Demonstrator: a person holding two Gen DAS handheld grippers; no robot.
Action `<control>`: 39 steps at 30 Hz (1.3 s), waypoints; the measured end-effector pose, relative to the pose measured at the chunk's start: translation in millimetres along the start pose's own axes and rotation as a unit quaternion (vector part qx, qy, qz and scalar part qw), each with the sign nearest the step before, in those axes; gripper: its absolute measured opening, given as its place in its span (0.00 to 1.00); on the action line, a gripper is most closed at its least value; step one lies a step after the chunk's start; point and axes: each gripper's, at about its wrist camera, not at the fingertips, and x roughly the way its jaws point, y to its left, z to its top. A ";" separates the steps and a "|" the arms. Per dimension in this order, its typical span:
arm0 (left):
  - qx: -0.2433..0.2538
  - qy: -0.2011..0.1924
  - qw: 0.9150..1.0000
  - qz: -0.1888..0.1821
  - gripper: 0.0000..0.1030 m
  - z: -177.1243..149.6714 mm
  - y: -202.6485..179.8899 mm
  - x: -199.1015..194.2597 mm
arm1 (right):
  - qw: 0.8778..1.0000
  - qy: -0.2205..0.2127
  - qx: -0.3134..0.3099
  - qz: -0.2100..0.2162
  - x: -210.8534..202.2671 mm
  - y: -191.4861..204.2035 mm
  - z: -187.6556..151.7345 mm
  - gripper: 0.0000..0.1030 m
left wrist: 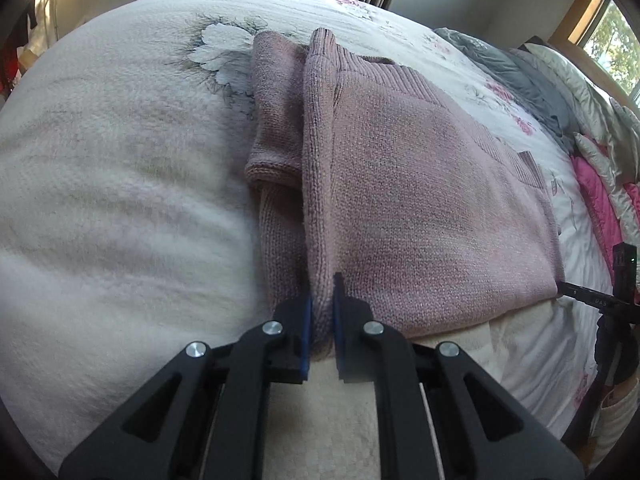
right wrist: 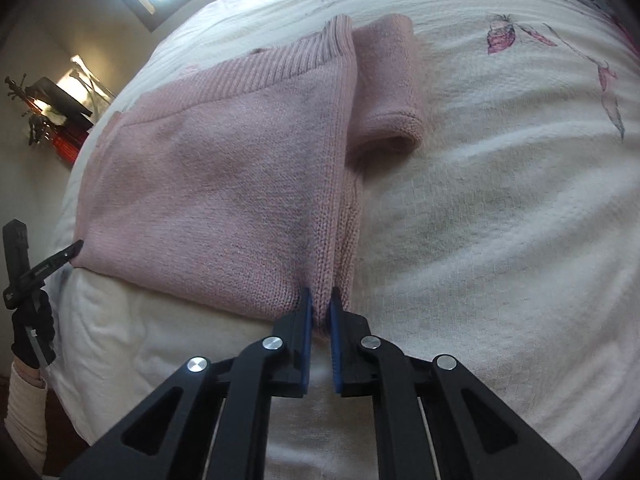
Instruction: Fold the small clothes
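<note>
A pink knitted sweater (left wrist: 420,200) lies partly folded on the white floral bedspread (left wrist: 120,180), one sleeve (left wrist: 276,112) tucked beside its body. My left gripper (left wrist: 322,296) is shut on the sweater's near left corner, knit pinched between the blue pads. In the right wrist view the same sweater (right wrist: 224,184) spreads to the left, its sleeve (right wrist: 388,88) to the right of the fold. My right gripper (right wrist: 319,304) is shut on the near right corner. Each view shows the other gripper's tip at the opposite corner: the right gripper (left wrist: 580,296), the left gripper (right wrist: 68,254).
Grey and pink bedding (left wrist: 560,112) is heaped along the right side of the bed under a window (left wrist: 612,36). A gloved hand with a pale sleeve (right wrist: 28,344) holds the left gripper. A bedside stand with dark objects (right wrist: 60,108) sits beyond the bed's left edge.
</note>
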 end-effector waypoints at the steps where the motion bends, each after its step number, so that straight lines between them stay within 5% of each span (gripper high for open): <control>1: 0.002 0.000 1.000 0.002 0.09 0.0 -0.6 -0.4 | 1.000 0.001 -0.001 -0.001 0.1 1.6 0.7 0.08; 5: 0.002 -0.004 1.000 0.022 0.15 4.6 -4.9 -13.4 | 1.000 -0.008 0.001 0.023 -15.0 1.3 3.4 0.17; 8: 0.020 -0.057 0.997 0.051 0.30 12.0 -17.5 -41.4 | 0.996 -0.042 0.019 0.070 -41.6 -8.9 6.3 0.25; 11: 0.035 -0.085 0.995 0.032 0.36 28.2 -40.3 -55.6 | 0.994 -0.055 0.046 0.084 -51.1 -20.4 20.0 0.37; 16: 0.058 -0.077 0.995 -0.011 0.37 56.9 -89.7 -30.5 | 0.986 -0.021 0.095 0.135 -26.0 -41.1 36.6 0.37; 21: 0.070 -0.051 0.996 -0.014 0.37 73.4 -119.3 21.4 | 0.984 -0.001 0.120 0.132 3.9 -52.8 39.1 0.37; 26: 0.055 -0.024 0.998 -0.001 0.36 79.8 -111.6 59.8 | 0.973 -0.007 0.150 0.173 17.7 -68.4 42.2 0.36; 33: 0.058 -0.019 0.998 -0.009 0.37 79.5 -104.8 66.1 | 0.960 -0.019 0.175 0.219 32.7 -75.2 54.0 0.37; 39: 0.042 -0.018 0.999 -0.026 0.38 78.9 -96.2 67.3 | 0.955 -0.021 0.190 0.227 46.7 -73.4 59.3 0.21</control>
